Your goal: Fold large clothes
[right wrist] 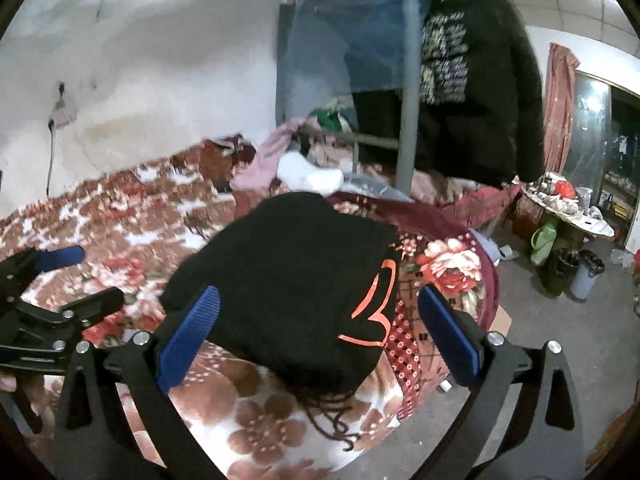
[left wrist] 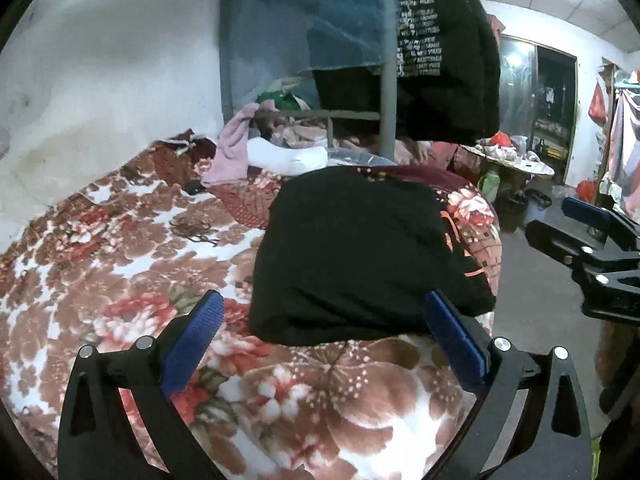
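Observation:
A black garment (left wrist: 360, 256) with orange print lies folded into a compact block on the floral blanket (left wrist: 132, 264), near the bed's right edge; it shows too in the right wrist view (right wrist: 288, 280). My left gripper (left wrist: 324, 312) stands open in front of its near edge, blue pads apart and touching nothing. My right gripper (right wrist: 316, 312) is open as well, its pads wide on either side of the garment's near corner without pressing it. Each gripper shows in the other's view: the right one (left wrist: 576, 232) off the bed's right side, the left one (right wrist: 76, 276) at the left.
A grey bunk post (left wrist: 388, 108) and a hanging black printed jacket (left wrist: 444, 48) stand behind the garment. Loose pink and white clothes (left wrist: 260, 152) are piled at the bed's far end. On the floor to the right are a cluttered round table (right wrist: 568, 208) and bins (right wrist: 576, 272).

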`<state>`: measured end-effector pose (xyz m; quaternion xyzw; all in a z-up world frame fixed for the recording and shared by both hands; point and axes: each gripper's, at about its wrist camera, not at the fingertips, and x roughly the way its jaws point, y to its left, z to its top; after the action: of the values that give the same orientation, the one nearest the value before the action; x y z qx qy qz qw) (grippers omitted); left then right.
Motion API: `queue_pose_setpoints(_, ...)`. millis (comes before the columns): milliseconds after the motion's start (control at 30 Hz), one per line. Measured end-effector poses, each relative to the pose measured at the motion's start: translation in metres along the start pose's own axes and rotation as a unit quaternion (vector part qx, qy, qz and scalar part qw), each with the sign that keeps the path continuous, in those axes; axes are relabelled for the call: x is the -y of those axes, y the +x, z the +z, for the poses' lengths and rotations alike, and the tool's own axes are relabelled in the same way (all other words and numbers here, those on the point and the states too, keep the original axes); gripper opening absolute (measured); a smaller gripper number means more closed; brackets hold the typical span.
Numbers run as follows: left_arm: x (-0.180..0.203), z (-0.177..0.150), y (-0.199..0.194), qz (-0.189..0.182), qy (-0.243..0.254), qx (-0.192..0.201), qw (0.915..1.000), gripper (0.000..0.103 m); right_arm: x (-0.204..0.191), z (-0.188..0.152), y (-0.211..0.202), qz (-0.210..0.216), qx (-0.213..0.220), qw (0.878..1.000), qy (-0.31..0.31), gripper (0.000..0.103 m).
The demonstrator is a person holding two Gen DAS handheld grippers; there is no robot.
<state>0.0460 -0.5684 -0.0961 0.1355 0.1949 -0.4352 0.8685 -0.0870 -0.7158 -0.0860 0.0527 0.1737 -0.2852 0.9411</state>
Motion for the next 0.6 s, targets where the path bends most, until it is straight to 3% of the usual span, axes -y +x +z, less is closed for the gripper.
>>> queue_pose_setpoints(233, 0.012, -0.004, -0.042, 0.015, 0.003, 0.019, 0.9997, 0.098, -0.011, -0.005, -0.029, 0.003, -0.016, 1.000, -0.002, 0.098)
queue_pose_setpoints(467, 0.022, 0.000, -0.056, 0.031, 0.008, 0.031, 0.9990, 0.098, -0.014, -0.002, -0.037, 0.002, -0.028, 1.000, -0.008, 0.098)
queue_pose_setpoints(600, 0.022, 0.001, -0.066, 0.037, -0.006, 0.043, 0.9984, 0.098, -0.017, 0.000, -0.049, 0.005, -0.012, 1.000, -0.013, 0.098)
